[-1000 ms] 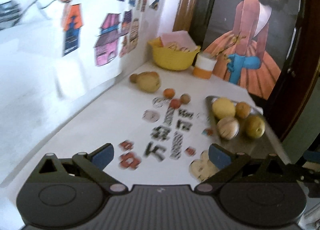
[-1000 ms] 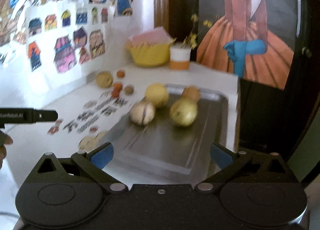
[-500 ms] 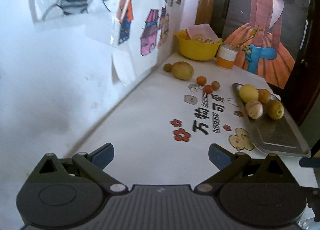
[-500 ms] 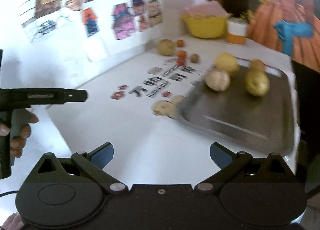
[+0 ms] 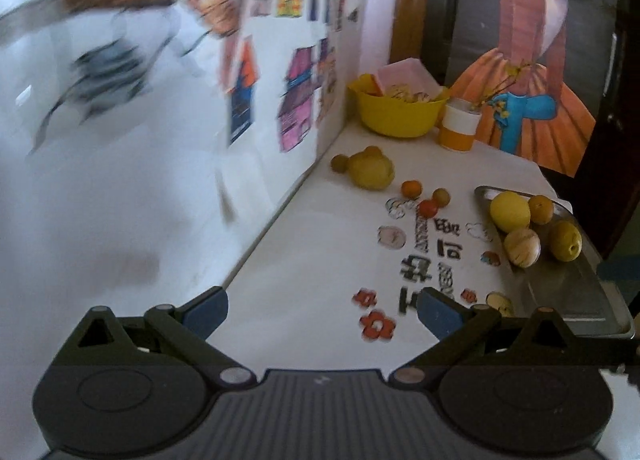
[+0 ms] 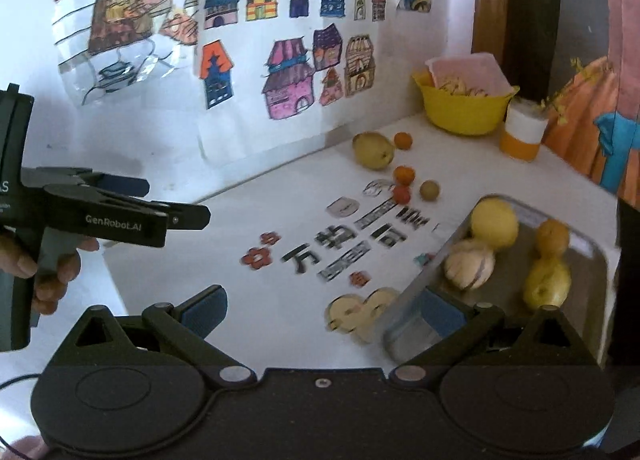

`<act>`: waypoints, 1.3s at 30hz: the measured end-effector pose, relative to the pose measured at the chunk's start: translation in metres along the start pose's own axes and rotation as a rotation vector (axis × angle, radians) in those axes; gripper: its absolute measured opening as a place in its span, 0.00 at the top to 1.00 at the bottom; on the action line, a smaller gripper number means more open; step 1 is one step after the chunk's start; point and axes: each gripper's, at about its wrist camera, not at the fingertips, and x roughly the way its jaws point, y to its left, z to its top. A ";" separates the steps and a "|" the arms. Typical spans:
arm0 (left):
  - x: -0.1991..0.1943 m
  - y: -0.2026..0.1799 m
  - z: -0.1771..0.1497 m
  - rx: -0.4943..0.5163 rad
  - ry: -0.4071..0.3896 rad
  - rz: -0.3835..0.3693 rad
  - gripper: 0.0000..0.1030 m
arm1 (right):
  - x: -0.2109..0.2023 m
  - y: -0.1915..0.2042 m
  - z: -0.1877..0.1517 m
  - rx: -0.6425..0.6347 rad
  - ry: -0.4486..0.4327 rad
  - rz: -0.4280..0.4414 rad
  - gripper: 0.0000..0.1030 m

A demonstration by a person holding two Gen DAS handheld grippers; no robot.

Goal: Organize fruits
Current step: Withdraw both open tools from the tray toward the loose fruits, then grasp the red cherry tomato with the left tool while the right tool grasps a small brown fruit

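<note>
Seemingly empty tongs, fruits well ahead

Ahead of the right gripper's fingers and to their right, the tray is brushed metal with a dull sheen. The table beyond the left gripper's blue pads is smooth matt white, printed with stickers. Far ahead, the yellow bowl looks like smooth plastic. Left of the fingers, paper drawings hang on the matt wall. Both grippers' bodies are matt black plastic.
</note>
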 end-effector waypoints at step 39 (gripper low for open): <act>0.198 -0.098 0.053 0.219 -0.025 -0.181 0.28 | 0.220 -0.144 0.088 0.034 0.155 0.087 0.56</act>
